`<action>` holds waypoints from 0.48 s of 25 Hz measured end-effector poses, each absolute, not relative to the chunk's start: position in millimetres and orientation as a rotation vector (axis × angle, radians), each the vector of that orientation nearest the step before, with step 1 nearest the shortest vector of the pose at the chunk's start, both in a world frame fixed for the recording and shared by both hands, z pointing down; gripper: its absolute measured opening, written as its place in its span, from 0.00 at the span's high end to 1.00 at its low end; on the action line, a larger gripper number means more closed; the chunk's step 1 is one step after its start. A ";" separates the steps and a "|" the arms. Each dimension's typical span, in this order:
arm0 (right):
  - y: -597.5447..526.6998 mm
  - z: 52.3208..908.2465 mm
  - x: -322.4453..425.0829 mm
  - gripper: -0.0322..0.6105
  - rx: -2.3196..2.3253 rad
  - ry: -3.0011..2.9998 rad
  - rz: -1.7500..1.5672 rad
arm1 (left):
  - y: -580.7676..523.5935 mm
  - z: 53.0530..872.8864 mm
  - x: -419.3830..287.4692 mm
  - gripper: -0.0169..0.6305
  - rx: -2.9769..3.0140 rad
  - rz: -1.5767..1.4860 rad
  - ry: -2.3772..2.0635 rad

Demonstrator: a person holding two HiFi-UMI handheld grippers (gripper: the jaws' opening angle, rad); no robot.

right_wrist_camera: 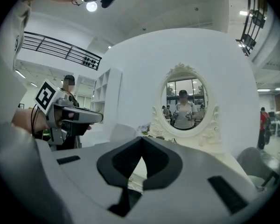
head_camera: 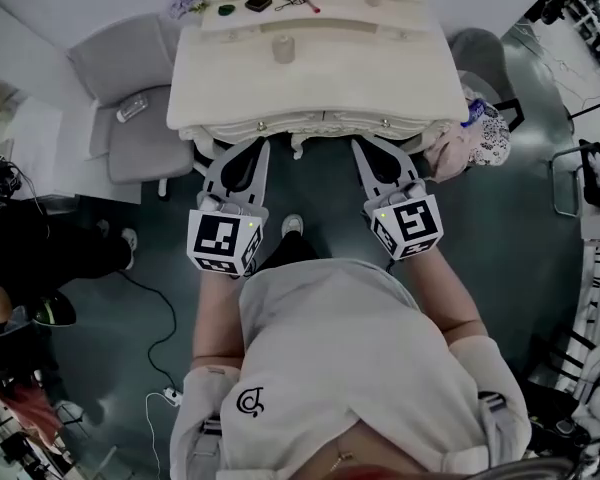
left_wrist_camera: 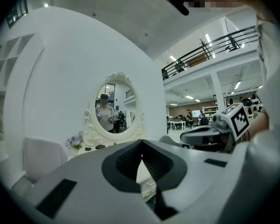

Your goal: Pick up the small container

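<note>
Pre-reach. My left gripper (head_camera: 248, 148) and right gripper (head_camera: 368, 148) are clenched, empty. The small container (head_camera: 283, 48) is at 12 o'clock on the vanity (head_camera: 360, 80); next: open, reach forward.

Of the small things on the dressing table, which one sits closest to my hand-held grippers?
The cream small container, alone on the main tabletop. The dark green piece, black square and red-tipped item lie farther back on the raised shelf.
</note>
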State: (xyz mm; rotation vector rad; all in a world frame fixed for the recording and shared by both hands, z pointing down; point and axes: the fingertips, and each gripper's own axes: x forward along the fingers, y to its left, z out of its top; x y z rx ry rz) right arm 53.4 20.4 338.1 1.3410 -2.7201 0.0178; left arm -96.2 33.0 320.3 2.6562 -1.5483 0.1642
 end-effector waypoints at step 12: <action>-175.4 362.3 -1.5 0.94 1.380 -2.701 0.095 | -165.3 357.8 -139.0 0.95 2.672 0.209 -1.367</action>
